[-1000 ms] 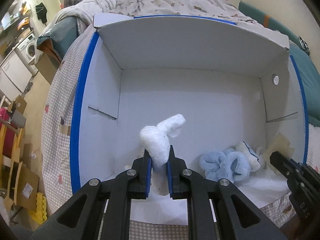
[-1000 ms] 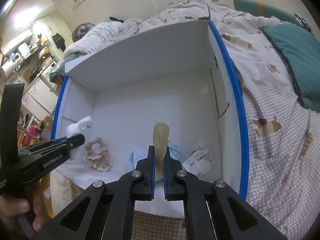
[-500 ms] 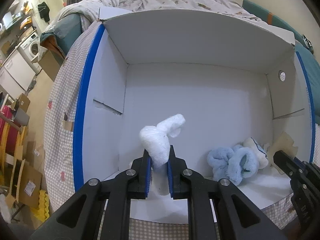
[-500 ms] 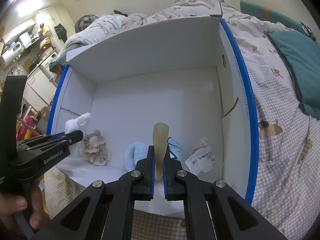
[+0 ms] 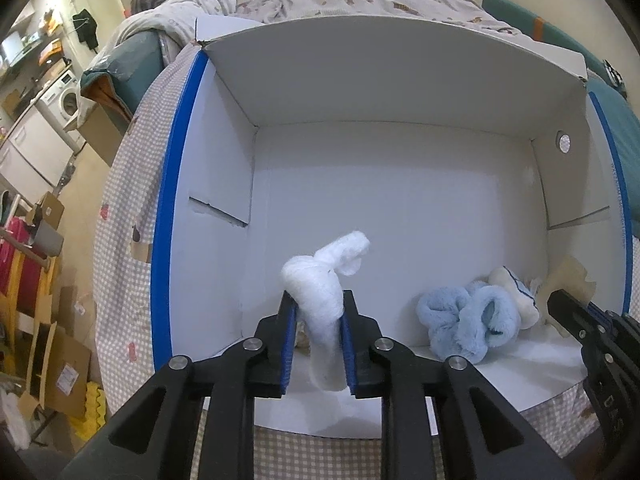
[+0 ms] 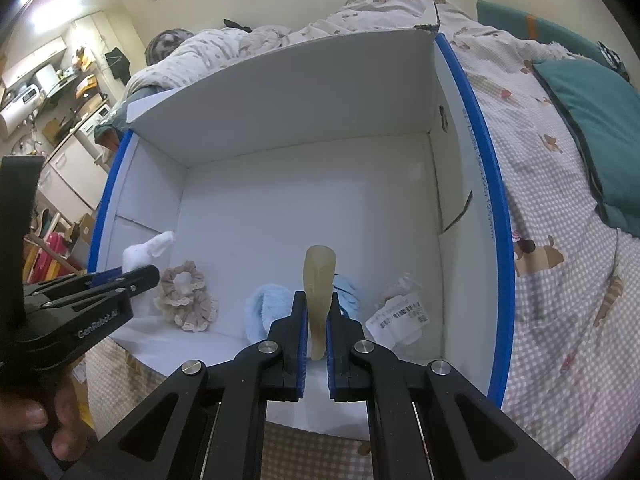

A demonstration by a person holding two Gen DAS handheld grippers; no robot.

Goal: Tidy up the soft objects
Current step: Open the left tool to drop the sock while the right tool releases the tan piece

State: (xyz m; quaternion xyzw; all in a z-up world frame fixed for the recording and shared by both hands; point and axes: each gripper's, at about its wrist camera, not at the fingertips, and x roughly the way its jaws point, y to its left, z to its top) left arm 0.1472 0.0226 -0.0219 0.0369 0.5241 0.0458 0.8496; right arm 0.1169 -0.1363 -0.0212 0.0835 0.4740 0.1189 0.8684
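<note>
Beige scrunchie (image 5: pixel 303 340) behind left tongs (image 5: pixel 318 312)

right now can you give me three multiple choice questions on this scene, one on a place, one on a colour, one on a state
1. Where does the beige lace scrunchie lie?
A. on the checked bedspread
B. on the floor of the white box
C. on the teal pillow

2. What colour is the fluffy item lying in the white box?
A. light blue
B. red
C. black

3. What is the left gripper doing?
A. open above the box
B. shut on nothing
C. shut on the white fluffy piece

Answers:
1 B, the right wrist view shows it on the box floor near the left wall.
2 A, its pile is pale blue in the left wrist view.
3 C, the white piece is pinched between the fingers.
</note>
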